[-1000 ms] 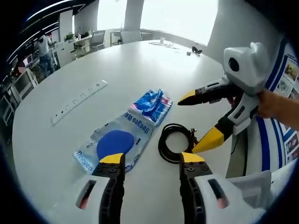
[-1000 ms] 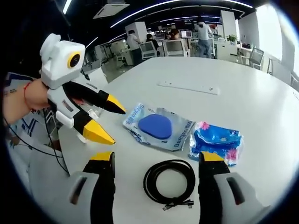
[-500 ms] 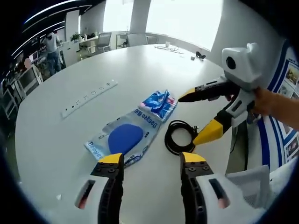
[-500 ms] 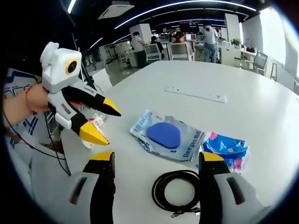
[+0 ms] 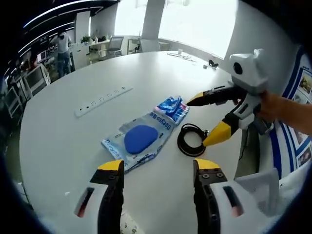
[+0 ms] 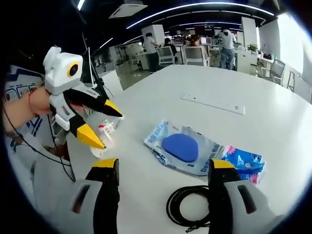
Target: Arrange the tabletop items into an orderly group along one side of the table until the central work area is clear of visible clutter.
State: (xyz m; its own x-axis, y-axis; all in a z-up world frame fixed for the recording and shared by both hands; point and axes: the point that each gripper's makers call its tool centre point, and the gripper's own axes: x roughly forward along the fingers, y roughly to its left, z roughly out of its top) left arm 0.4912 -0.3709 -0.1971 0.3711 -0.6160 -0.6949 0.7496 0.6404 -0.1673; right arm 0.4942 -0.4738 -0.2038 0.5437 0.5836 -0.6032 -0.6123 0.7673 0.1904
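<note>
A clear bag holding a blue oval pad lies on the white round table. Beside it are a blue patterned packet and a coiled black cable. My left gripper is open, empty, and held above the table short of the bag. Open and empty too, my right gripper hovers just over the cable, its lower tip at the coil's edge.
A white power strip lies farther out on the table. A small clear packet with a red label sits near the table edge behind the left gripper. Office desks, chairs and people stand beyond the table.
Both grippers have drawn back from the items, which look smaller and farther in both views. The clear red-labelled packet has come into the right gripper view. The items themselves have not moved.
</note>
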